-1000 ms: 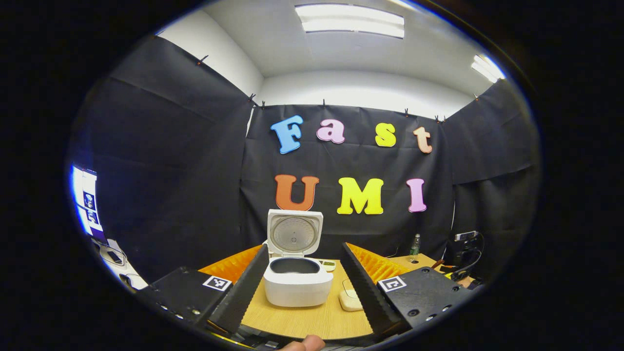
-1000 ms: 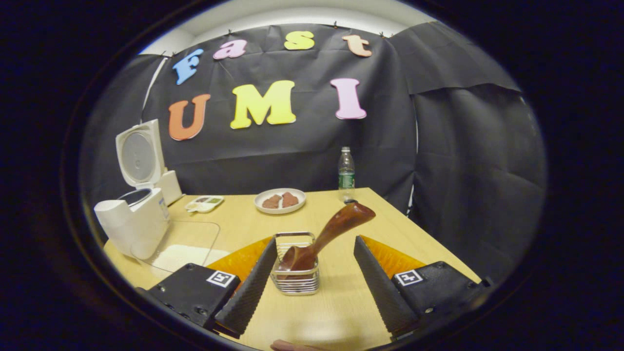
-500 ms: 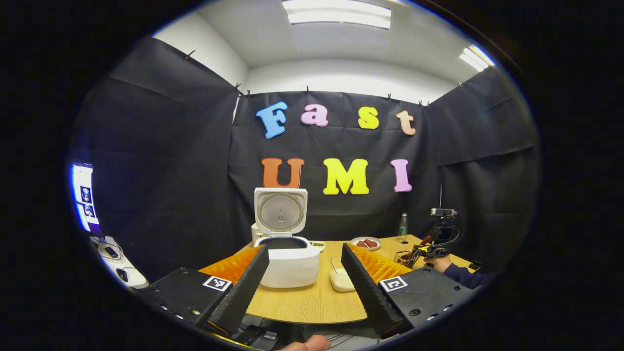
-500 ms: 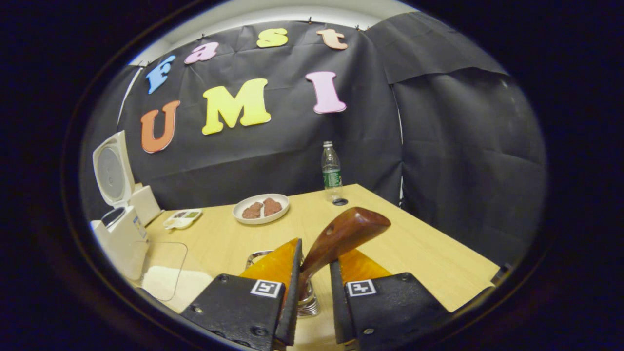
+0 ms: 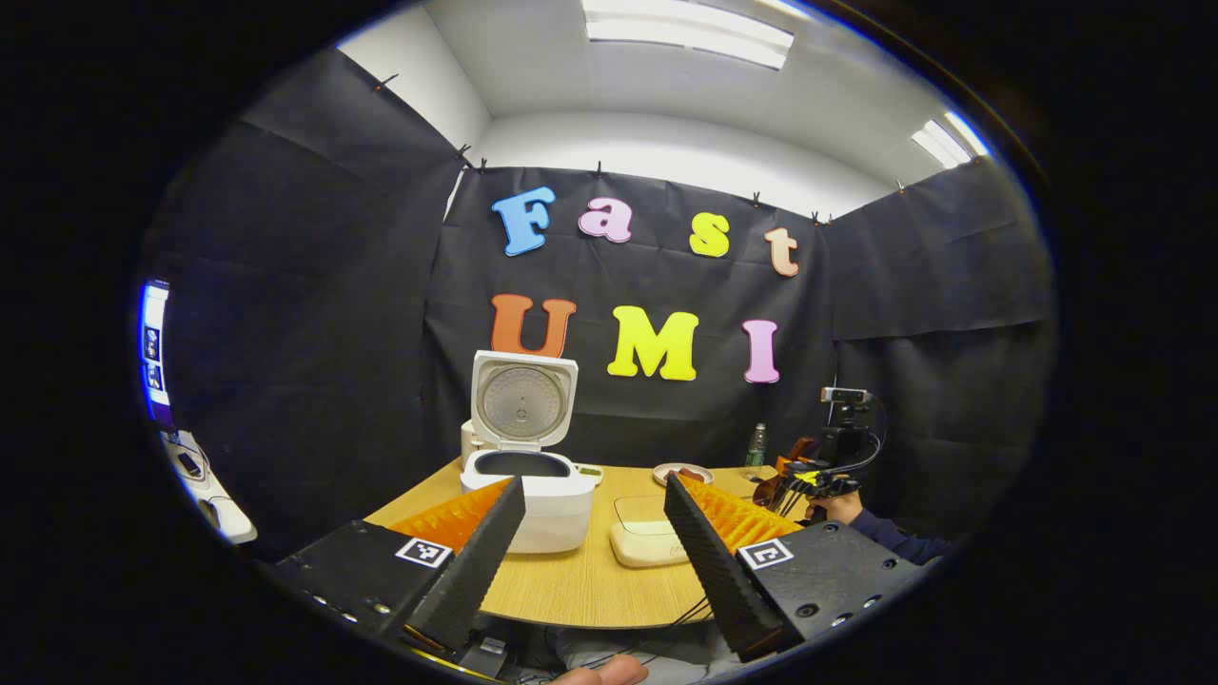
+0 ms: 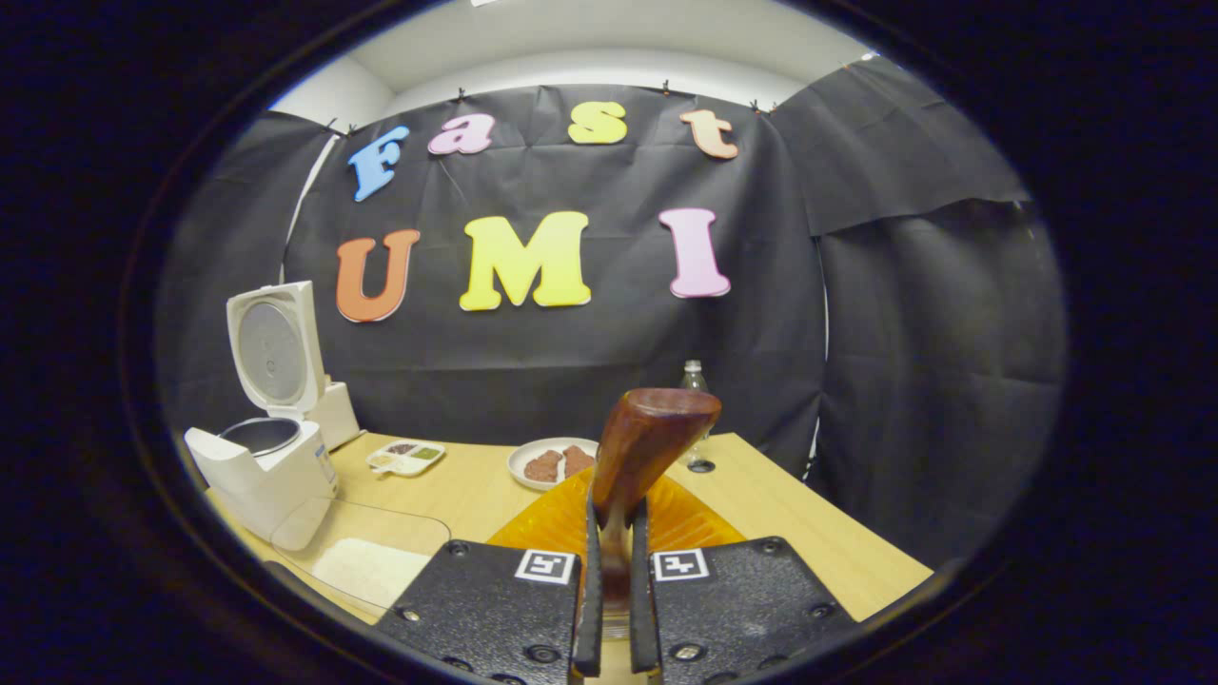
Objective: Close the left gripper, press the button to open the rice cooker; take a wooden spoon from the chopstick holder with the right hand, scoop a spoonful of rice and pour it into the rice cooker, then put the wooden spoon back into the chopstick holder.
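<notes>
The white rice cooker [image 5: 533, 504] stands on the wooden table [image 5: 590, 590] with its lid [image 5: 521, 401] raised. My left gripper [image 5: 594, 487] is open, held back from the table's near edge, with nothing between its fingers. In the right gripper view, my right gripper [image 6: 610, 514] is shut on the brown wooden spoon [image 6: 652, 440], whose thick handle end sticks up past the fingertips. The spoon's bowl and the chopstick holder are hidden below the fingers. The cooker [image 6: 271, 471] stands at the far left there. The right gripper [image 5: 809, 474] also shows far off, held by a hand.
A clear shallow tray of white rice [image 6: 366, 563] lies beside the cooker, seen also as the tray [image 5: 647, 538]. A plate with brown food [image 6: 555, 463], a small divided dish [image 6: 407, 457] and a water bottle [image 6: 695, 379] stand at the back of the table.
My right gripper moved in over the holder and shut on the spoon's handle, which now stands more upright. My left gripper drew back from the cooker and stayed open.
</notes>
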Demonstrator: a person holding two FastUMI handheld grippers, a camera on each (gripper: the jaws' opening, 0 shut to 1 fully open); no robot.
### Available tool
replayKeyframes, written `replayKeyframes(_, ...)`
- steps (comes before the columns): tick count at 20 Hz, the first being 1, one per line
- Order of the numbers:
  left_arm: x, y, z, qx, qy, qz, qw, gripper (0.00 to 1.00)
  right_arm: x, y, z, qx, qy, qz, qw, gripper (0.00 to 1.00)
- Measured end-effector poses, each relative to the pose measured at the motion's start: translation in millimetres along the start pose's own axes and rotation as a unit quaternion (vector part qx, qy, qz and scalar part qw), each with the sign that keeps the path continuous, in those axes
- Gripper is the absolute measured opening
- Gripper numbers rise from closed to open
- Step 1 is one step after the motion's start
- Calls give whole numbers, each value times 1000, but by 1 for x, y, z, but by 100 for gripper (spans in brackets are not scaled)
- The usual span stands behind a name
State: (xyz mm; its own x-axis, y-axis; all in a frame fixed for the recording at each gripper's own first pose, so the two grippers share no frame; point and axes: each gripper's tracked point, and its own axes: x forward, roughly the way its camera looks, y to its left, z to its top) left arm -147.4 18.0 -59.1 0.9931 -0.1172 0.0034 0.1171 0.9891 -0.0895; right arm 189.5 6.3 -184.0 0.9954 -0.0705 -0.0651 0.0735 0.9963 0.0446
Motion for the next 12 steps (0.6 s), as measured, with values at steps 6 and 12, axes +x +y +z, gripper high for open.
replayKeyframes(6, 3, -1, -3, 4, 9, 5, 1000, 94, -22, 46, 42, -39, -44, 29, 998, 14)
replayKeyframes(12, 5, 13, -8, 4, 16, 28, 999, 94, -22, 114, 30, -67, -28, 63, 995, 14)
